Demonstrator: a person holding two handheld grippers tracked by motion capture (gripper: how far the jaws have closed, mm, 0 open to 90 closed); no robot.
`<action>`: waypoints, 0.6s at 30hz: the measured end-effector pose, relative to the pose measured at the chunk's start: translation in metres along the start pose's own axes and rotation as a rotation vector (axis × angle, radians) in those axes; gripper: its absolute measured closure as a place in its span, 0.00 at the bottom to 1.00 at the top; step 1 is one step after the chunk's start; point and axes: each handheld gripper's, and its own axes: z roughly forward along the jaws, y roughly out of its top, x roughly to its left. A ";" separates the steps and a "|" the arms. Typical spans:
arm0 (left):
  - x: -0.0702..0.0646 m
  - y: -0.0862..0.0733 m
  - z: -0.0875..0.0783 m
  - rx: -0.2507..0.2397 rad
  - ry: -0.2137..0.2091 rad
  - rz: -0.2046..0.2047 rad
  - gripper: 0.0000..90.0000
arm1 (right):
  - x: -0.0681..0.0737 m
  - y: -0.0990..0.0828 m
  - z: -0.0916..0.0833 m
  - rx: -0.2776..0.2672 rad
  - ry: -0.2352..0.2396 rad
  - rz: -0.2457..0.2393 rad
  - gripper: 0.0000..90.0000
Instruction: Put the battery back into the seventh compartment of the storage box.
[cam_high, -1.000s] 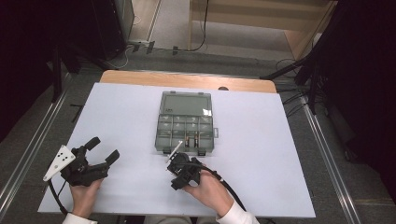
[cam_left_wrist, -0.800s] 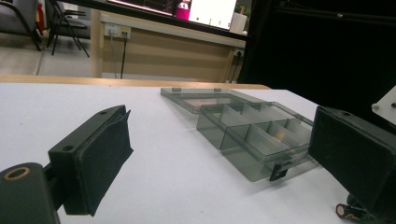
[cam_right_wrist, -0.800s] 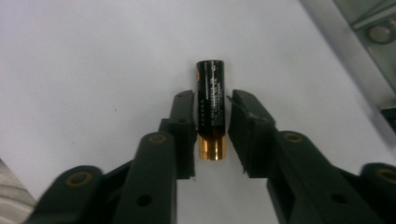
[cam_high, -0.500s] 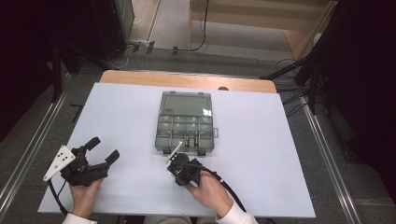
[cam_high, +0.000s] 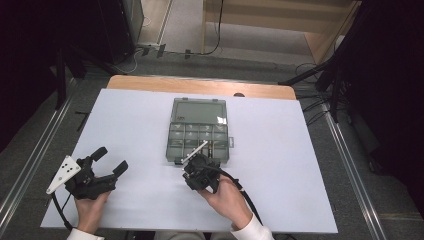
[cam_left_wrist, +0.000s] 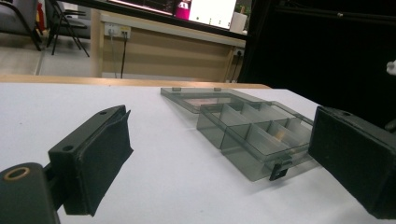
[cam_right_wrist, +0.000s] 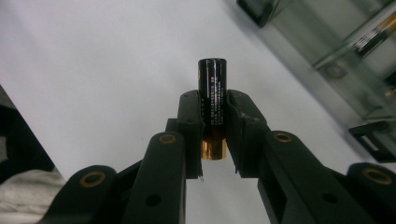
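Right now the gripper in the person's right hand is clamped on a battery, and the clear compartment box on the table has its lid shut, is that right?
Not quite: the clear compartment box is open, with its lid folded back flat on the table. The high view and the left gripper view show its open compartments. The rest holds: the right gripper is clamped on the battery, as the right gripper view shows.
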 end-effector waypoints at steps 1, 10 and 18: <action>0.000 0.000 0.000 0.000 0.000 -0.001 0.06 | -0.001 0.001 -0.003 -0.010 0.003 0.008 0.86; 0.000 0.000 0.000 0.000 0.000 0.001 0.06 | -0.028 0.004 -0.018 -0.131 0.078 0.122 0.86; 0.000 0.000 0.000 0.000 -0.001 0.001 0.06 | -0.052 0.000 -0.020 -0.210 0.117 0.217 0.86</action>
